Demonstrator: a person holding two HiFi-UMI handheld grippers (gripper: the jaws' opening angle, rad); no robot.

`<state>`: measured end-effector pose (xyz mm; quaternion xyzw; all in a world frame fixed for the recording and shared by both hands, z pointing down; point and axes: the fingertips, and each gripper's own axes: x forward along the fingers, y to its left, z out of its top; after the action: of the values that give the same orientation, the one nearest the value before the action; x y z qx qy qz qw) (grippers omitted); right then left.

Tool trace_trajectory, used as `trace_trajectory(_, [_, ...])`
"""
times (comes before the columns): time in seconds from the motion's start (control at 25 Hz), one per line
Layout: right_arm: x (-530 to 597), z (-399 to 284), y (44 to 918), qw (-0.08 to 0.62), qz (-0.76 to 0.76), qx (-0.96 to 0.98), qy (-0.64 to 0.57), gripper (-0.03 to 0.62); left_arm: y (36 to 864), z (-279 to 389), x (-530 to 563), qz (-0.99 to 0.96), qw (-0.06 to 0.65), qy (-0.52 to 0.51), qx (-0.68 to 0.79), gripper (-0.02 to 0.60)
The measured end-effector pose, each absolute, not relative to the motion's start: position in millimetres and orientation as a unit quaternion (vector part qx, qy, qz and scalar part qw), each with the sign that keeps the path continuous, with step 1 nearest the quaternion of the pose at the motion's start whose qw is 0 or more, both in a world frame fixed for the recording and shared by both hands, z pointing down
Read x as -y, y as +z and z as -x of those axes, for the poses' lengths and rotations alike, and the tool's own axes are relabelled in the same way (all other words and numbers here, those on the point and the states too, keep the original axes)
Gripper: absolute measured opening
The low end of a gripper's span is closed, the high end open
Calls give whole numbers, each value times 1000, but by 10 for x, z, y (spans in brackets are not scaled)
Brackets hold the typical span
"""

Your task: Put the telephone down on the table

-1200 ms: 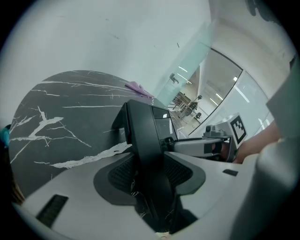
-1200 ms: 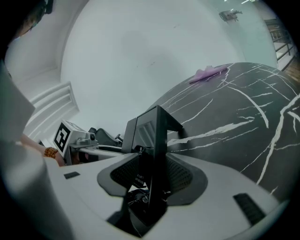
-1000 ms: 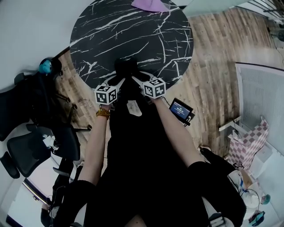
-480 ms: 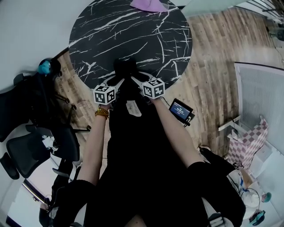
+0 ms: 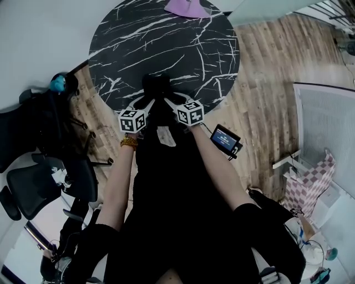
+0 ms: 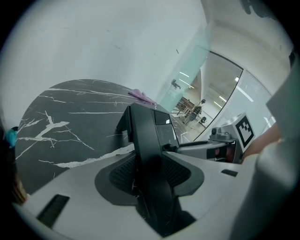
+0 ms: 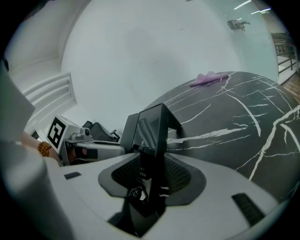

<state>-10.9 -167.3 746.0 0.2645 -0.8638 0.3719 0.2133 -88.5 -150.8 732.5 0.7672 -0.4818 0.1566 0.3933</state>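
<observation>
Change: since a second ago we see almost no movement; both marker cubes sit a shade lower in the head view.
Telephone: the black telephone (image 5: 157,86) is held on edge between our two tools, over the near rim of the surface (image 5: 166,39); we cannot tell whether it touches it.
Left hand-held gripper (image 6: 150,174): its pads are clamped on the telephone's body.
Right hand-held gripper (image 7: 151,176): its jaws are closing, with the pads against the telephone between them.
Surface: round, black with white veins; a purple cloth (image 5: 188,6) lies at its far edge.
Surroundings: a small screen device (image 5: 226,138) lies on the wooden floor (image 5: 266,66) to the right, and black office chairs (image 5: 33,188) stand to the left.
</observation>
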Motion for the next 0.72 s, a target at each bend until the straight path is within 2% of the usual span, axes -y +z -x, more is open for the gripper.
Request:
trace_trajectory(0.44, [1480,25,7525,232,-228,868,375,149,7293,935,1358,-746,384,158,520,166])
trace_trajectory(0.72, [1478,47,7421,229,-249,869,361,149,6963,1068,1350,-732,350,157,563,164])
